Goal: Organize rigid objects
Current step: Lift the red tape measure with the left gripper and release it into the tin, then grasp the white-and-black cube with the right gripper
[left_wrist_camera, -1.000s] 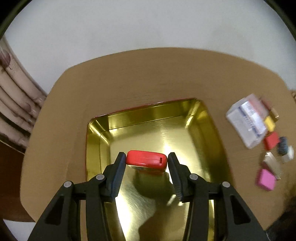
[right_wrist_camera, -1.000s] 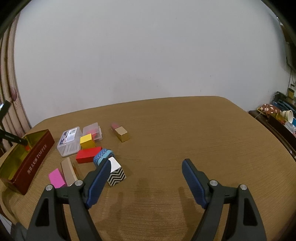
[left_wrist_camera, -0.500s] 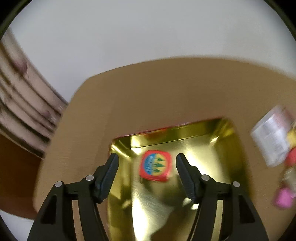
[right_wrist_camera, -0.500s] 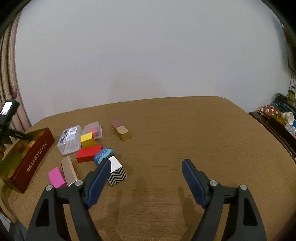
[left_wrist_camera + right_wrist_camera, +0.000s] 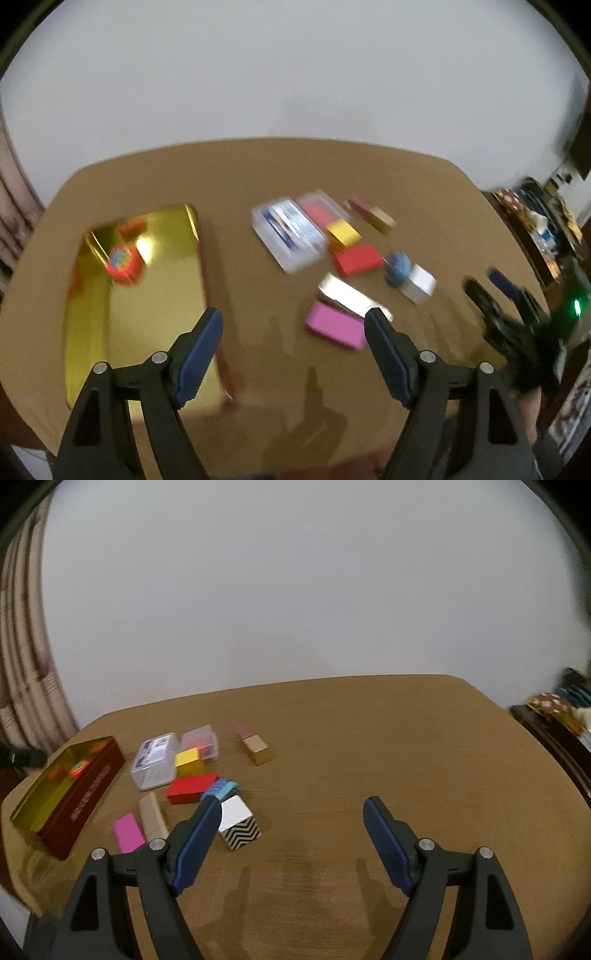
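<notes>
My left gripper is open and empty, held above the table between the gold tray and the loose blocks. A small red tin with a colourful lid lies in the tray's far left corner. The pink block lies just ahead of the right fingertip. My right gripper is open and empty over bare table, with the zigzag block by its left fingertip. The tray with the tin also shows at far left in the right wrist view.
On the brown table lie two clear plastic cases, a yellow block, a red block, a blue tape roll, a tan block, a pink block and a gold block. A cluttered side table stands at right.
My left gripper let go of the red tin in the tray, opened wide, and swung back and to the right toward the loose blocks. My right gripper stayed nearly still.
</notes>
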Demonstrator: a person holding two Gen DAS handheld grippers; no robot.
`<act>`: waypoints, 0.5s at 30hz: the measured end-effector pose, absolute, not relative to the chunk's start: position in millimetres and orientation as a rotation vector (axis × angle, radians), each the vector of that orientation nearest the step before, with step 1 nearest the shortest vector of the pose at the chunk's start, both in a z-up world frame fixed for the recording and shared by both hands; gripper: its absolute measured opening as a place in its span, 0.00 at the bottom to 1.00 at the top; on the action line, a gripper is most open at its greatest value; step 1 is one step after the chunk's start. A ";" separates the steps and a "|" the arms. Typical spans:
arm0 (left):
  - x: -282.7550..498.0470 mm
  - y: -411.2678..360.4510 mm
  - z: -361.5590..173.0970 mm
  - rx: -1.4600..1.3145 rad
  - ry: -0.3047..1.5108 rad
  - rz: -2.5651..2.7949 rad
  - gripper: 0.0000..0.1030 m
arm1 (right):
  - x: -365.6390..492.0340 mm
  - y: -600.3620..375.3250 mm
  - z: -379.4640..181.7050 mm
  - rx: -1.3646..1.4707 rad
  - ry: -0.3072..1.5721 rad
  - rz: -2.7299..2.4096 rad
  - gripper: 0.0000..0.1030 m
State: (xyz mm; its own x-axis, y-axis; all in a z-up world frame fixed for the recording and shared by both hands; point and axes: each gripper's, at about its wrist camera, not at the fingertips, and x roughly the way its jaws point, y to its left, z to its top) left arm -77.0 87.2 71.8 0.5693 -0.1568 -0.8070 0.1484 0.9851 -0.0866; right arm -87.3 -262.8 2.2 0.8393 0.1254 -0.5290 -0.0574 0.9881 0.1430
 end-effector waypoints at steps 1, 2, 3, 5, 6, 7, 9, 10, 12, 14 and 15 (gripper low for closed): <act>-88.6 84.4 68.9 -0.021 0.949 -0.190 0.73 | -85.3 -263.0 2.6 0.117 0.581 0.121 0.79; -95.6 80.5 68.0 -0.026 0.952 -0.195 0.73 | -82.5 -262.7 3.6 0.101 0.600 0.145 0.79; -105.3 77.4 65.0 -0.035 0.957 -0.194 0.73 | -79.6 -261.2 3.7 0.083 0.619 0.172 0.79; -119.4 77.8 57.4 -0.047 0.965 -0.190 0.73 | -71.0 -251.5 0.9 -0.003 0.669 0.191 0.79; -127.3 81.5 49.1 -0.061 0.980 -0.183 0.73 | -66.8 -245.9 -1.4 -0.048 0.687 0.197 0.79; -131.4 85.5 41.9 -0.073 0.992 -0.176 0.73 | -63.2 -240.6 -3.7 -0.079 0.702 0.214 0.79; -144.4 94.6 33.2 -0.084 1.010 -0.157 0.73 | -57.1 -230.0 -6.4 -0.130 0.719 0.258 0.79; -150.9 97.9 32.7 -0.090 1.013 -0.146 0.73 | -53.6 -225.6 -8.1 -0.157 0.725 0.272 0.79; -157.6 109.0 29.0 -0.105 1.020 -0.121 0.73 | -44.0 -218.9 -12.6 -0.205 0.742 0.292 0.79; -157.5 118.7 25.8 -0.125 1.030 -0.113 0.73 | -30.8 -215.3 -16.5 -0.223 0.766 0.323 0.79; -158.9 122.1 23.7 -0.132 1.040 -0.111 0.73 | -26.2 -214.3 -17.8 -0.231 0.774 0.329 0.79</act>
State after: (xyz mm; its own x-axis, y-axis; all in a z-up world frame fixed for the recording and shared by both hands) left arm -158.9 122.1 23.7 0.5018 -0.1540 -0.8511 0.0289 0.9865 -0.1615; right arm -26.2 -214.3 -17.8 0.6683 0.2050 -0.7151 -0.3727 0.9242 -0.0834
